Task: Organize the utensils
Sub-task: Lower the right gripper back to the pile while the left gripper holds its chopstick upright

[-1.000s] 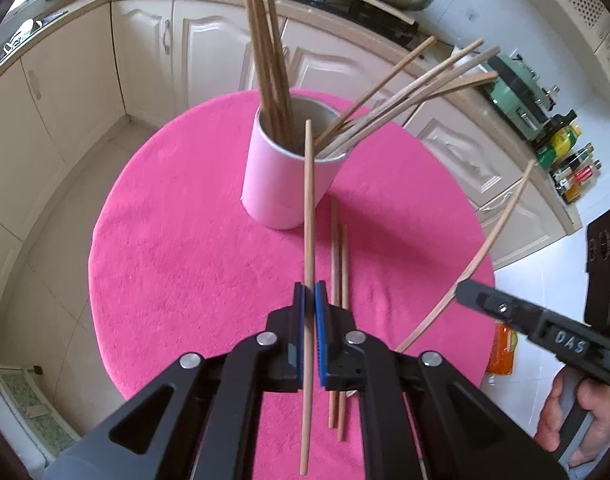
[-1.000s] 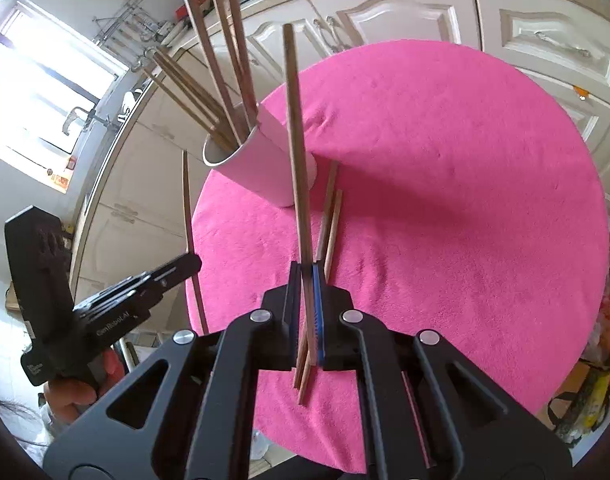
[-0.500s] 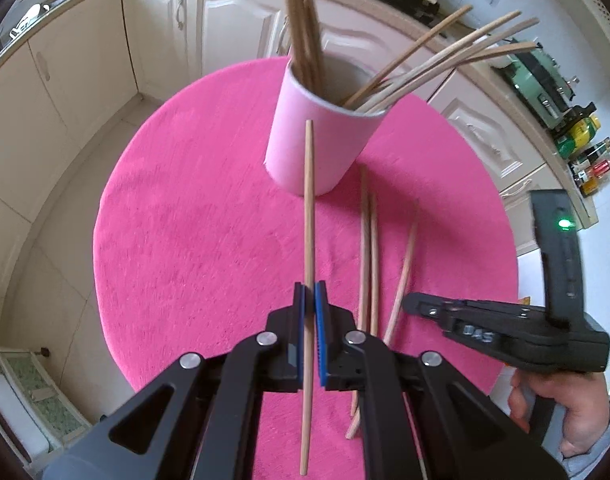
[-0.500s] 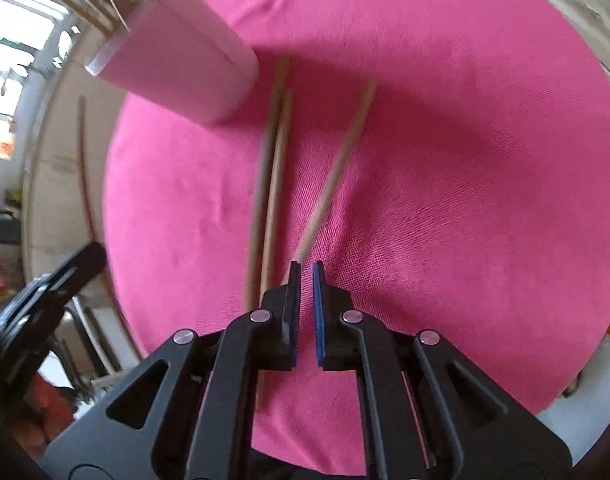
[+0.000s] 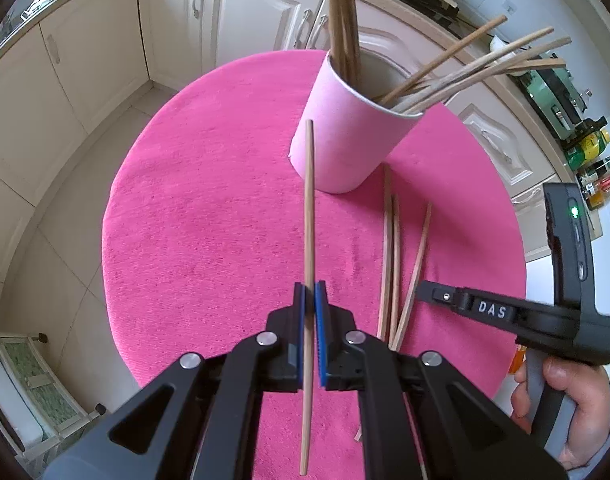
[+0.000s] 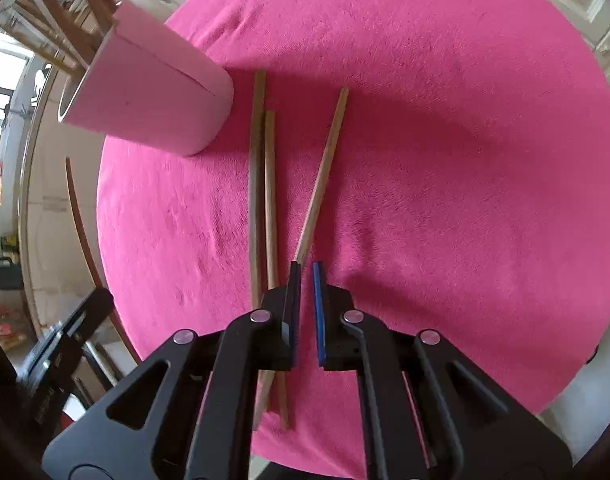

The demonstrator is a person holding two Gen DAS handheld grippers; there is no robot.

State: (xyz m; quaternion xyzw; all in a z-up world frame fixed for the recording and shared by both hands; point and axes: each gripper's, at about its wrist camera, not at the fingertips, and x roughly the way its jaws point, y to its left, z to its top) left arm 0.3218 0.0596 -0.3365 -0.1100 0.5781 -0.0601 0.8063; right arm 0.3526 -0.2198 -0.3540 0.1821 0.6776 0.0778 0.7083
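My left gripper [image 5: 309, 292] is clamped shut on a single chopstick [image 5: 309, 208], the blue pads pinching it partway along its length. Its long axis runs straight away from me, the far tip reaching in front of the near wall of the pink cup [image 5: 345, 136], the near end hanging back between the gripper's arms. My right gripper [image 6: 306, 276] has its jaws almost together with only a thin slit between the pads, and nothing is held in them; it hangs just above the pink cloth [image 6: 465, 160], its tips just right of the near parts of three loose chopsticks [image 6: 265, 200].

The only writing I can read is "DAS", in white on the side of the right gripper as seen from the left camera [image 5: 425, 294]. A green light glows on the black unit [image 5: 573, 240] above it.

The left view shows the cup's open mouth with chopsticks [image 5: 465, 76] fanning out of it to the right and a bundle standing upright at its far left rim, plus cream cabinets [image 5: 233, 20] and bottles [image 5: 593, 160] on a counter at far right, and my right hand [image 5: 565, 408] on the handle. The right view shows the cup from the side, and how the loose sticks lie: two side by side, touching, pointing away towards the cup's base, and a third [image 6: 325, 168] angled off to the right, its near end by my pads. The left gripper's body [image 6: 65, 352] shows at that view's left edge.
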